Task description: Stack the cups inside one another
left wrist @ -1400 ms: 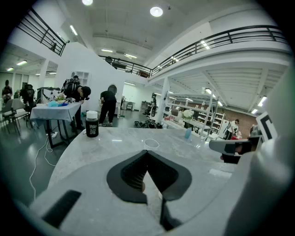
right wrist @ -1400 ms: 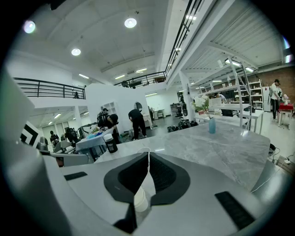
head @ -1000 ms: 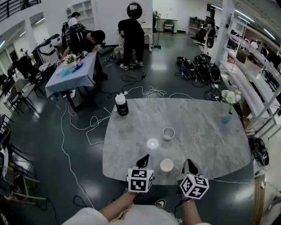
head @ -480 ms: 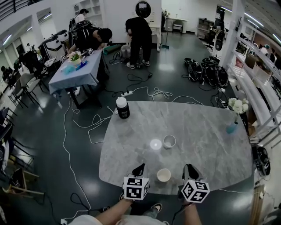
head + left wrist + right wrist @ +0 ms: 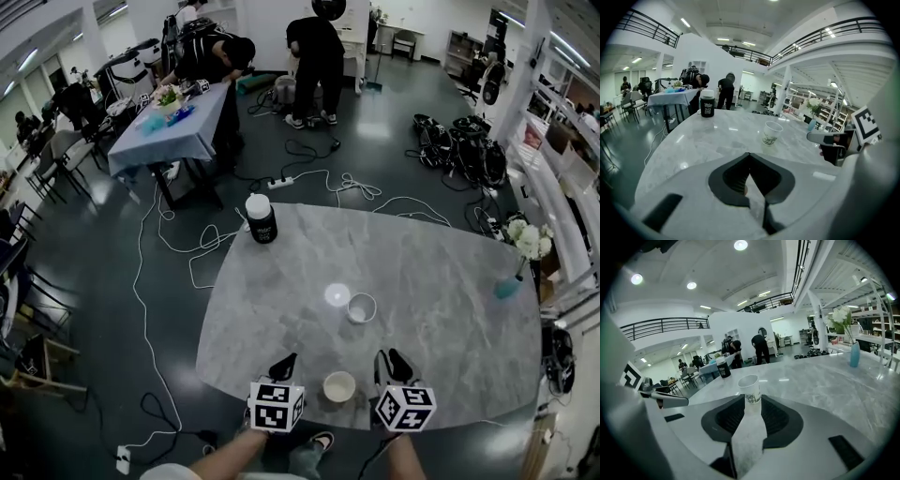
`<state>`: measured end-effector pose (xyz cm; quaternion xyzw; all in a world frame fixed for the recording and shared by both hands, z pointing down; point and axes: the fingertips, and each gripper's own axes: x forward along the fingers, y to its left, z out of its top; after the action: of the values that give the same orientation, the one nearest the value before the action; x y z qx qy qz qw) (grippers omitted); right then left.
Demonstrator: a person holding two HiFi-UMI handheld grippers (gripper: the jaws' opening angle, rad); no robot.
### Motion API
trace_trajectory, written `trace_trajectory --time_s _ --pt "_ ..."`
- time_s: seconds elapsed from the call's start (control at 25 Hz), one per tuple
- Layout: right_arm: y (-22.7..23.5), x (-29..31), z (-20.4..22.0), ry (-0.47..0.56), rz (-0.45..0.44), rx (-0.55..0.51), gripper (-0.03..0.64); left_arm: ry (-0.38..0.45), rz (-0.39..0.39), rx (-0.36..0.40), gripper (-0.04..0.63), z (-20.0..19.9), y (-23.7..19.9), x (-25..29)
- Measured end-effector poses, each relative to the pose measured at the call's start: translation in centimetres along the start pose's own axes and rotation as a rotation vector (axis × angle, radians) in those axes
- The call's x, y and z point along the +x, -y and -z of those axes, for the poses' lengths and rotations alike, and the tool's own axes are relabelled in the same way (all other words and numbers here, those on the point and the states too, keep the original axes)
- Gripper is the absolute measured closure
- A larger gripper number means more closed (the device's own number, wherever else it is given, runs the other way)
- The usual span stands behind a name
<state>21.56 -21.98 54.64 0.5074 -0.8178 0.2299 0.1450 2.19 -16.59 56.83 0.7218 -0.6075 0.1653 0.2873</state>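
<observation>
Grey marble table (image 5: 450,281) | near cup (image 5: 339,385), far cup (image 5: 360,307) apart | print illegible

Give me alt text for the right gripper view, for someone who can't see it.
The jaws of the right gripper have just been opening and stand slightly apart with nothing between them, aimed at an upright white paper cup on a grey marble table. A black jar and a vase of white flowers stand farther back.

Marble table (image 5: 441,272) bears near cup (image 5: 339,385), far cup (image 5: 361,307), black jar (image 5: 262,219) and flower vase (image 5: 508,286).
</observation>
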Motion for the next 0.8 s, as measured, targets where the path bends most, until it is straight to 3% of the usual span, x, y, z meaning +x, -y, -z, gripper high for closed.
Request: trace_trajectory --time_s 0.8 --pt "0.5 8.3 1.7 -0.103 -0.111 -0.063 0.451 -0.034 -0.051 -0.02 0.601 0.6 -2.5 4.3"
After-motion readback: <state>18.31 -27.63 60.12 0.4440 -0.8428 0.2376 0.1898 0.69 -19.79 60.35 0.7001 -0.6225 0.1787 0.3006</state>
